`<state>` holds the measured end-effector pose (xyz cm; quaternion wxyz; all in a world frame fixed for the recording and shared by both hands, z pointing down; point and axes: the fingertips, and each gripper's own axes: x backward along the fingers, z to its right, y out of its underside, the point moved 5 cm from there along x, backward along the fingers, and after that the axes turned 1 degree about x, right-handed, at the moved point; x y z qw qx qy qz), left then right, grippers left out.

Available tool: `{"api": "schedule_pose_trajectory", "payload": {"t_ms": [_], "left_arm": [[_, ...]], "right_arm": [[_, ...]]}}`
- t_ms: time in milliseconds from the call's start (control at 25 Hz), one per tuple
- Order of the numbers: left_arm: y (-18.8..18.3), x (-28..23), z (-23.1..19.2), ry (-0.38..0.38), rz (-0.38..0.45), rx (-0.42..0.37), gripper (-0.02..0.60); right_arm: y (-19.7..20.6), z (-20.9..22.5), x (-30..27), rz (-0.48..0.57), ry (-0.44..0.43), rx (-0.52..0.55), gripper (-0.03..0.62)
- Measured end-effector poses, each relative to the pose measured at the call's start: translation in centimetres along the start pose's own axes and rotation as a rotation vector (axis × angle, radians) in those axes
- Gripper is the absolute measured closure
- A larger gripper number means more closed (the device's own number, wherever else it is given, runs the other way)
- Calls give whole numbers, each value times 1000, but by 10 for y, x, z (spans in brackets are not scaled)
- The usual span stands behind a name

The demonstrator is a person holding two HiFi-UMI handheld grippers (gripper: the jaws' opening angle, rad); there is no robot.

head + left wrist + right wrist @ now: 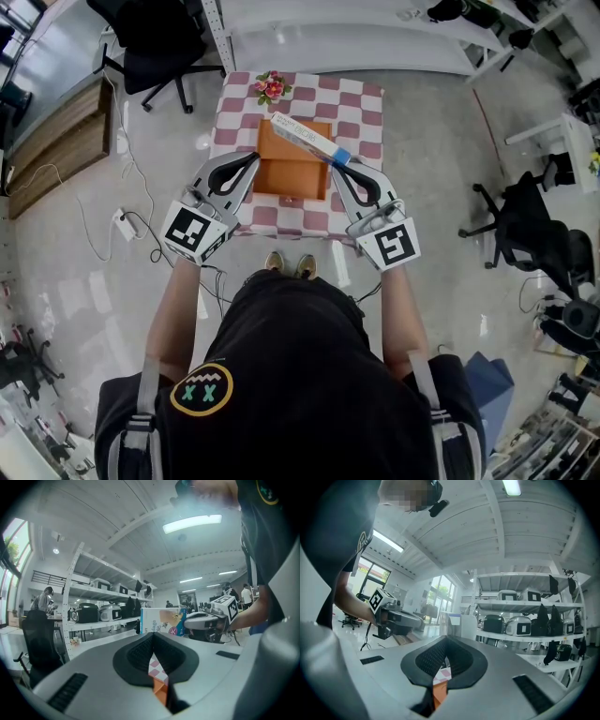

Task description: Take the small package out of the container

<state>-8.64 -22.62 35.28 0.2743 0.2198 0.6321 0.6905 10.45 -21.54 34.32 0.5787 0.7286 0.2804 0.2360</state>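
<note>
The right gripper (338,167), clamped on the package (300,134) by its blue end, holds it slanting toward 10 o'clock over the container (291,178). The left gripper (255,158), jaws together, sits at 9 o'clock, seemingly bracing the container.

Long white package (305,137), blue end, slanting above open orange container (286,178), seemingly lifted clear of it

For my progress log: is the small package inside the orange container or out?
Out, apparently: the right gripper holds the small package by its blue end, slanted across the container rim.
</note>
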Motion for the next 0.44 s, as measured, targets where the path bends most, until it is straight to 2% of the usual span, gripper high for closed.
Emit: {"api": "schedule_pose_trajectory", "payload": {"t_ms": [440], "left_arm": [[0,-2,1,-5,4,6,565]], "right_arm": [[0,1,-1,-4,-2,3,574]]}}
